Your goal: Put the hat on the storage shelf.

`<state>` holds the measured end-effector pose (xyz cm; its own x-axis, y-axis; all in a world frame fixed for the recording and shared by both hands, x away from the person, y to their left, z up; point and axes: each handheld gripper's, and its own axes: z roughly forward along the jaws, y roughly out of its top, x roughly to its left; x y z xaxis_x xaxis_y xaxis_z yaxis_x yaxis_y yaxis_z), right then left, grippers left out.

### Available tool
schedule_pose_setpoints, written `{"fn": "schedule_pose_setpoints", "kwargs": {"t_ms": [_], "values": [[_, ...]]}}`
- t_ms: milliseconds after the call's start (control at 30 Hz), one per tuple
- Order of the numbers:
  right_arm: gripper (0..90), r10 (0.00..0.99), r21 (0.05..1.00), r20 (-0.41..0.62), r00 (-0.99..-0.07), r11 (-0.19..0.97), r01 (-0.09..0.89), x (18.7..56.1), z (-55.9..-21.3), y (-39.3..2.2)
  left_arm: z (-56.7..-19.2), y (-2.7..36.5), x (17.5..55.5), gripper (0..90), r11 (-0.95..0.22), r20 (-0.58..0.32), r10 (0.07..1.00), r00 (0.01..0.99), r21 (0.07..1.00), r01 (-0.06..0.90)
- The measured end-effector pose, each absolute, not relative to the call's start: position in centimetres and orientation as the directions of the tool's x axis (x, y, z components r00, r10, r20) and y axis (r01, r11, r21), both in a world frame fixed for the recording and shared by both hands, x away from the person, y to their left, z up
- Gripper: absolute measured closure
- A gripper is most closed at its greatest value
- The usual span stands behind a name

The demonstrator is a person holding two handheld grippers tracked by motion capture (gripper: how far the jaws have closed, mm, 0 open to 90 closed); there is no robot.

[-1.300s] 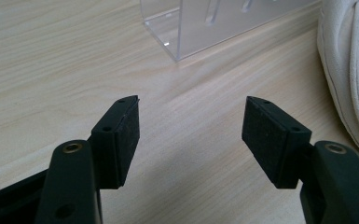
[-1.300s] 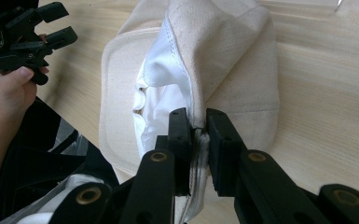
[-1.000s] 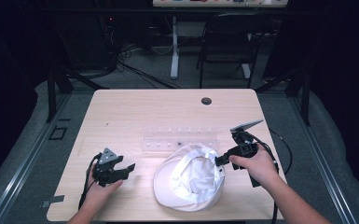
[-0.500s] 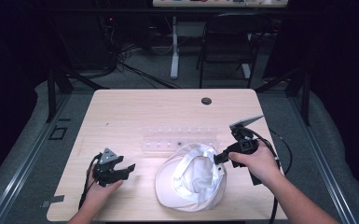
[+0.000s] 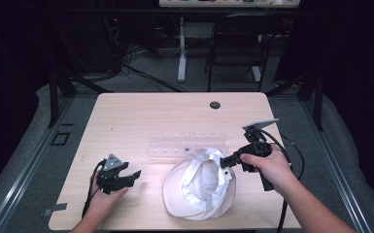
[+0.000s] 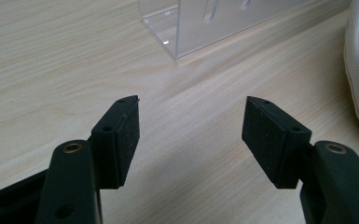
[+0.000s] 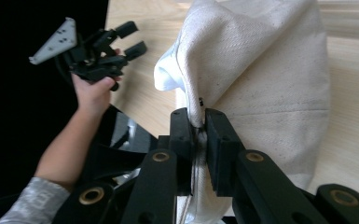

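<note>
There, white cloth hat [image 7: 265, 79] edge between right claw [image 7: 198, 122] jaws.

White cloth hat [image 5: 199, 187] lies crumpled on table, one edge lifted.

The person's left hand [image 5: 108, 190] rests low at the near left of the table, wrapped around the black two-jaw left gripper [image 5: 132, 174], which points toward the middle with its jaws spread wide apart and nothing between them. A grey three-cornered plate sits on top of it, and a cable trails back along the forearm. The right hand [image 5: 270, 165] is raised above the table on the right, forearm coming in from the near edge. It grips the black right gripper [image 5: 225, 161], angled down and leftward, its jaws pinched tight on a fold of white cloth [image 7: 261, 70].
</note>
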<state>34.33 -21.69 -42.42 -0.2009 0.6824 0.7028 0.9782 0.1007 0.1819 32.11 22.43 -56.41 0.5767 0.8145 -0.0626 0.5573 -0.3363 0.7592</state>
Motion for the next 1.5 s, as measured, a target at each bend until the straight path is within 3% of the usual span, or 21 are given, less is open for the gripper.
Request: {"fn": "schedule_pose_setpoints", "kwargs": {"t_ms": [733, 1500], "values": [[82.5, 0.522, 0.215, 0.827, -0.21, 0.052, 0.975, 34.1, -40.8, -21.6, -56.4, 22.4, 32.1, 37.3, -0.338, -0.06, 0.814, 0.578, 0.76, 0.555], [82.6, 0.469, 0.323, 0.844, -0.262, -0.053, 0.945, 33.8, -37.1, -23.1, -56.3, 21.9, 31.9, 37.5, -0.351, -0.053, 0.804, 0.592, 0.761, 0.545]]}}
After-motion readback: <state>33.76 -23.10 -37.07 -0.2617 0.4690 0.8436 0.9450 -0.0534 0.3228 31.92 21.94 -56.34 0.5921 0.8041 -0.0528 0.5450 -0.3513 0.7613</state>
